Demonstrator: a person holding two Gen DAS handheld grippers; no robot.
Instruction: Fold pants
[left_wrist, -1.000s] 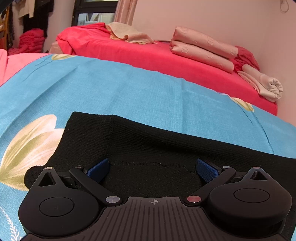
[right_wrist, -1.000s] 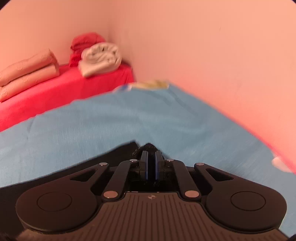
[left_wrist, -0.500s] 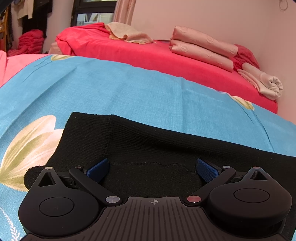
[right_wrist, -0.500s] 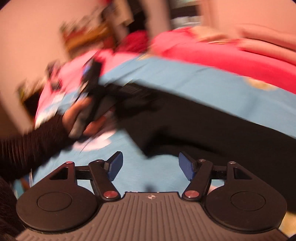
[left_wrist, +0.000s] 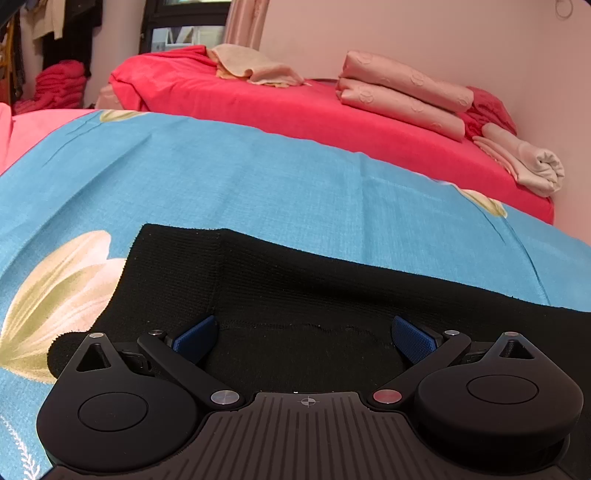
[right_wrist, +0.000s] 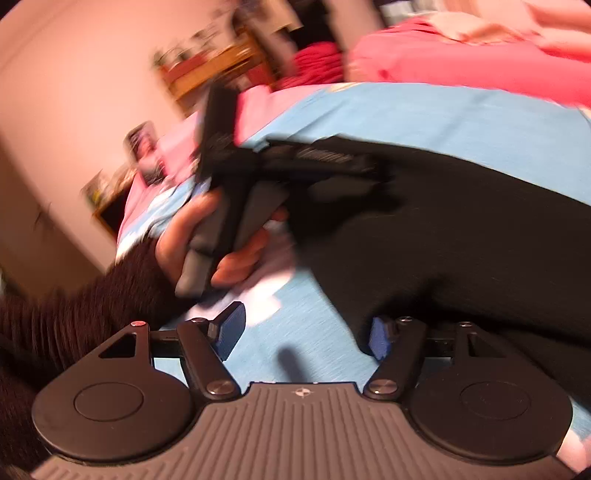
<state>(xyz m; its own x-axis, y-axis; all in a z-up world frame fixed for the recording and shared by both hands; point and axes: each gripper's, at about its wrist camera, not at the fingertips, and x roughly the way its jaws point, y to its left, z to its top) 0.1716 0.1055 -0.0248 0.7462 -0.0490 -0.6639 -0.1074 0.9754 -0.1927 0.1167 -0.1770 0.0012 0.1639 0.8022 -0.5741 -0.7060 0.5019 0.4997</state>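
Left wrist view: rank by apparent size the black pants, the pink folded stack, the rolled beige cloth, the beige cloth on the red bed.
1. black pants, though nearness to the camera inflates them.
2. pink folded stack.
3. beige cloth on the red bed and rolled beige cloth: these look alike, so unranked.

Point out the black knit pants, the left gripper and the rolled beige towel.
black knit pants (left_wrist: 295, 280): left wrist view, flat ribbed cloth.
left gripper (left_wrist: 304, 338): left wrist view, midway between open blue fingertips.
rolled beige towel (left_wrist: 532, 166): left wrist view, the roll's side.
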